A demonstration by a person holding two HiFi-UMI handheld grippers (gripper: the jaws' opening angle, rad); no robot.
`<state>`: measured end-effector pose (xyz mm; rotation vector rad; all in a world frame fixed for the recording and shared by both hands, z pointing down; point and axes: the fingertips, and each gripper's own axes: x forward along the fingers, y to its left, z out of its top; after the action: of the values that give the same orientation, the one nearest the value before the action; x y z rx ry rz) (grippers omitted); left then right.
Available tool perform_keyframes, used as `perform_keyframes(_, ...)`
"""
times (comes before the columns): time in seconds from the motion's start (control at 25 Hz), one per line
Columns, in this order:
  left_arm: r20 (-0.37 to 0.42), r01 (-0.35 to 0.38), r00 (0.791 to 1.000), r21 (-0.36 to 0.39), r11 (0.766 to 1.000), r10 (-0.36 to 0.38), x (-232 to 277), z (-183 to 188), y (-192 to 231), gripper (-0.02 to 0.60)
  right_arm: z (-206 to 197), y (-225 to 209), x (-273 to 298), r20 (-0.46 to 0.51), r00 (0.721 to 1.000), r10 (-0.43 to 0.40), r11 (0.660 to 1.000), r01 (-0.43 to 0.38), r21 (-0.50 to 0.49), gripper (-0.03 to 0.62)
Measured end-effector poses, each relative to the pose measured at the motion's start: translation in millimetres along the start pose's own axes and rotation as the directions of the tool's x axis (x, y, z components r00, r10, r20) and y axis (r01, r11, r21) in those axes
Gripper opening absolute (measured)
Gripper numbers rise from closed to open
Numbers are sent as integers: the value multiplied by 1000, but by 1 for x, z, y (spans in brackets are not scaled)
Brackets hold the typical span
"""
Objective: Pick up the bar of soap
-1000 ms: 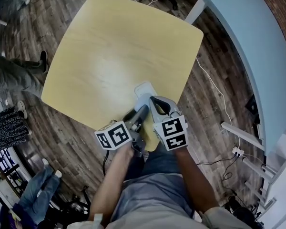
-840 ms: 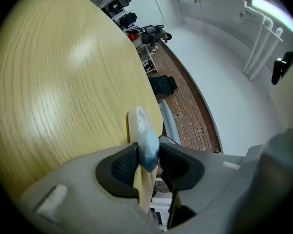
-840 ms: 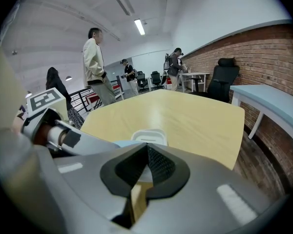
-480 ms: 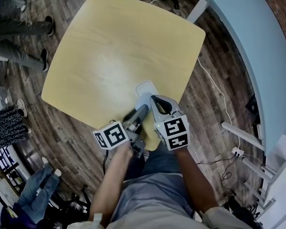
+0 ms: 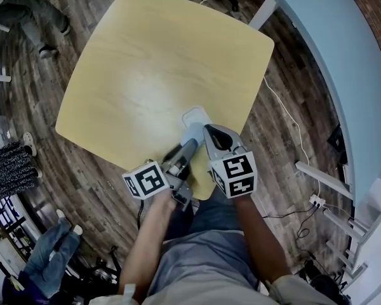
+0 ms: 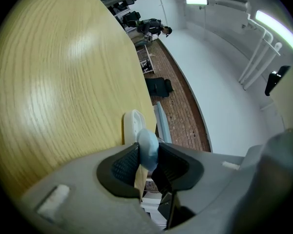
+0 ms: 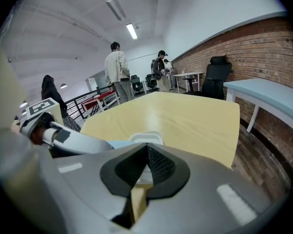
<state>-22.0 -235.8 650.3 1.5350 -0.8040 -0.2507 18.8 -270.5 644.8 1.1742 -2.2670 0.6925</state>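
Head view: yellow surface (image 5: 146, 56), white soap dish (image 5: 195, 115) near its edge. Left gripper (image 6: 147, 156) fingers have just been closing and pinch the pale-blue bar of soap (image 6: 148, 147) beside the dish; right gripper (image 7: 147, 165) fingers are together, empty. I'd squeeze evenly and lift straight.

We're rocking a grey-blue top (image 5: 203, 259); our left gripper (image 5: 189, 146) and right gripper (image 5: 207, 131) are both wearing grey shells, black ribbed pads (image 6: 123, 165), and white cubes (image 5: 146, 180) showing black square markers.

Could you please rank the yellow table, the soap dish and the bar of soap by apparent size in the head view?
1. yellow table
2. soap dish and bar of soap: too alike to rank
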Motion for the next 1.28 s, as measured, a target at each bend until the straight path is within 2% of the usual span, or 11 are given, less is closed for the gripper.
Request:
perform_keyframes(0.28, 4, -2, 1000, -6, 1000, 2, -11, 7, -4, 120, 1, -12, -3, 5, 1000, -23, 999, 23, 35, 3)
perform_keyframes(0.44, 28, 59, 998, -23, 998, -58, -13, 12, -16, 120, 6, -14, -5, 21, 1000, -23, 998, 22, 57, 3)
perform_keyframes(0.64, 40, 171, 984, 66, 983, -174, -15, 22, -41, 119, 14, -13, -15, 55, 998, -24, 997, 20, 81, 3)
perform_keyframes(0.92, 44, 225, 973, 73, 972, -229, -21, 26, -61, 118, 42, -7, -38, 121, 992, -23, 997, 13, 80, 3)
perform_keyframes(1.28, 52, 259, 963, 98, 961, -265, -32, 37, -86, 118, 76, 7, -61, 190, 982, -9, 998, -2, 58, 3)
